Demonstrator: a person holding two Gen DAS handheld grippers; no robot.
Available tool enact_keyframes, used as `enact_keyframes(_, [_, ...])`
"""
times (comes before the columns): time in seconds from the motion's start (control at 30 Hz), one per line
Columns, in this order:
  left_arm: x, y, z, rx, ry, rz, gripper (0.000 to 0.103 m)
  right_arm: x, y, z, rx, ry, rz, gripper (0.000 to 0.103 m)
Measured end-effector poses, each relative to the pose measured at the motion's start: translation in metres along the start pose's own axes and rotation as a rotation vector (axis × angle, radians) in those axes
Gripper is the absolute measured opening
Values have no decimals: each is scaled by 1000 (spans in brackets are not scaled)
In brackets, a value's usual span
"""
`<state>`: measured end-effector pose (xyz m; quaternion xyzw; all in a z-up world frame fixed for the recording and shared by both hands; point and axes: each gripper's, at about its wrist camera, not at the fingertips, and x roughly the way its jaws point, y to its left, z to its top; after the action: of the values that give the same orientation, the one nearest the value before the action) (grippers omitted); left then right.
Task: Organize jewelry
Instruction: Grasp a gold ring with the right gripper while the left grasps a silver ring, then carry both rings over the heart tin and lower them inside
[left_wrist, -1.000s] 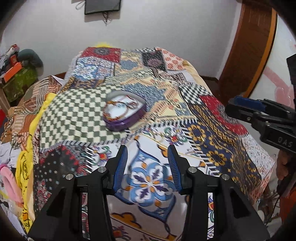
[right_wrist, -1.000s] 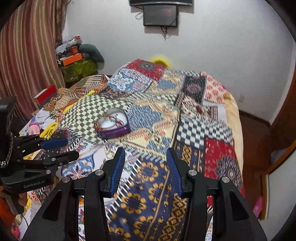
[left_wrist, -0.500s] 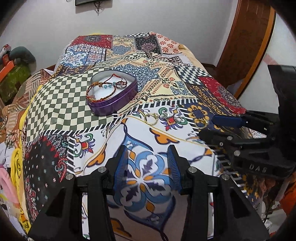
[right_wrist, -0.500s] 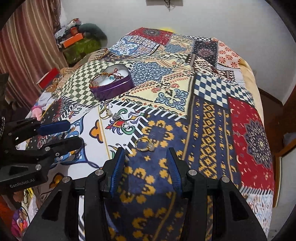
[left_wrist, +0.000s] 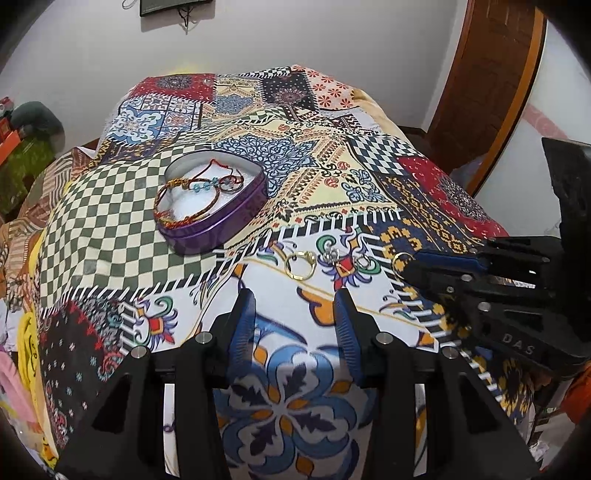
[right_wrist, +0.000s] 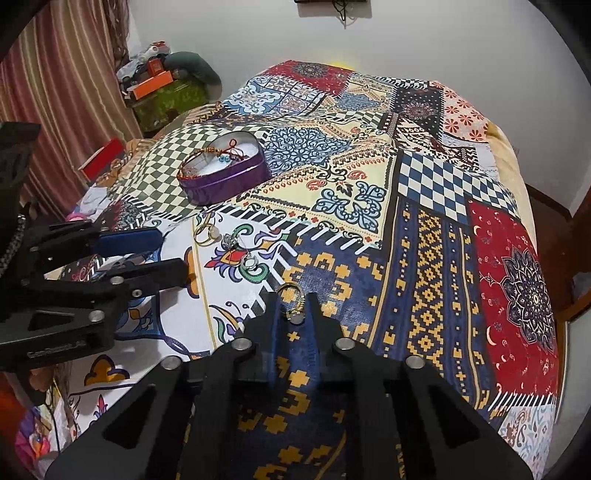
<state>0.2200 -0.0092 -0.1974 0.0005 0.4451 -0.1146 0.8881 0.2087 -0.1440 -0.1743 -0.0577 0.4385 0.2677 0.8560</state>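
A purple heart-shaped tin (left_wrist: 218, 218) (right_wrist: 236, 181) with bracelets (left_wrist: 192, 195) in it sits on the patchwork bedspread. Several rings lie in a row in front of it: a gold ring (left_wrist: 300, 264) (right_wrist: 207, 233), and two silver ones (left_wrist: 332, 255) (left_wrist: 361, 260) (right_wrist: 229, 242) (right_wrist: 249, 261). My right gripper (right_wrist: 294, 308) is closed on a gold ring (right_wrist: 293, 301) (left_wrist: 400, 260) that lies on the navy patch. My left gripper (left_wrist: 293, 315) is open and empty, just short of the first gold ring; it also shows in the right wrist view (right_wrist: 162, 254).
The bedspread (right_wrist: 424, 236) covers the whole bed. Cluttered boxes and a bag (right_wrist: 162, 77) stand at the back left by a striped curtain (right_wrist: 55, 92). A wooden door (left_wrist: 491, 81) is on the right. The bed's edge drops off close below both grippers.
Both grippers have moved forward and down toward the row of rings. My right gripper has closed from open onto the gold ring on the navy patch.
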Motion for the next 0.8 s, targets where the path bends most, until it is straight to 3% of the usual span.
enact_keyframes(0.4, [17,2,14,8,2,-13,33,-3,-8,3,29,-36,10,9])
enact_keyframes(0.6, [23,4,17,-1,-3,-31,18,-3,-13,7,45,-50,12,9])
enact_keyframes(0.8, [20,0,15,16,-23,-19,17,-5,-11,10,39,-60,10,9])
